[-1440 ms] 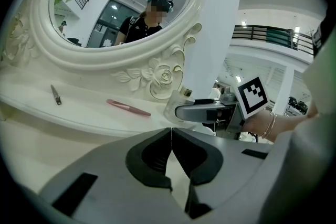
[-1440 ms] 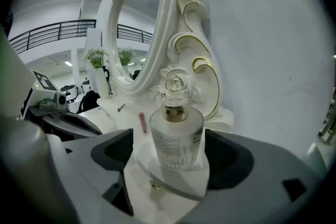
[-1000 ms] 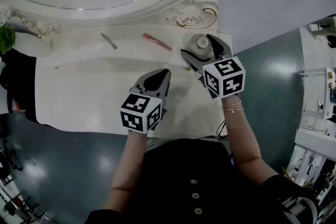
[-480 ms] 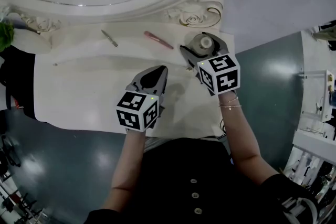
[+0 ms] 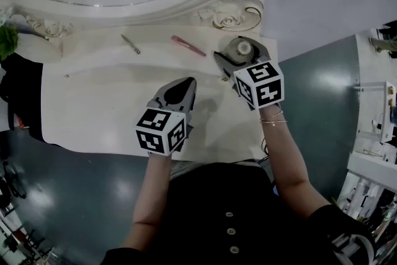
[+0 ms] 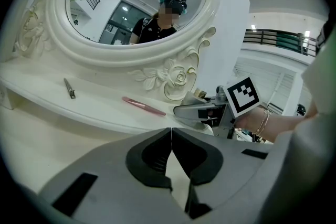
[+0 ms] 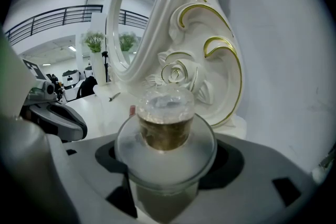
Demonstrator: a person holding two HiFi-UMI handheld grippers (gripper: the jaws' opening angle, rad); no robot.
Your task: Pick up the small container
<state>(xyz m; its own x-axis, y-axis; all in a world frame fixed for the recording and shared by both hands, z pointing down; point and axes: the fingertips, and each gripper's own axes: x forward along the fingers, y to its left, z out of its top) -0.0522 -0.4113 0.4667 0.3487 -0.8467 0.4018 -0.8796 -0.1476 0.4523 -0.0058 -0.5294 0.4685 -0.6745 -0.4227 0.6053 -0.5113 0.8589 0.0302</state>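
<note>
The small container (image 5: 242, 49) is a clear round jar with a gold band and a clear cap. It stands at the dressing table's back right corner, beside the mirror's rose carving. My right gripper (image 5: 239, 53) has its two jaws pressed against the jar's sides. In the right gripper view the small container (image 7: 165, 131) fills the gap between the grey jaws of the right gripper (image 7: 167, 168). My left gripper (image 5: 185, 84) hovers over the middle of the white table (image 5: 93, 108), shut and holding nothing. Its tips meet in the left gripper view (image 6: 171, 129).
A pink pen-like stick (image 5: 188, 46) and a small metal clip (image 5: 130, 44) lie on the raised shelf below the ornate mirror frame (image 5: 236, 12). The table's right edge drops off just past the jar. A thin pin (image 5: 66, 78) lies far left.
The right gripper slid forward around the container and its jaws closed in on the jar. The left gripper drifted slightly left and stayed shut.
</note>
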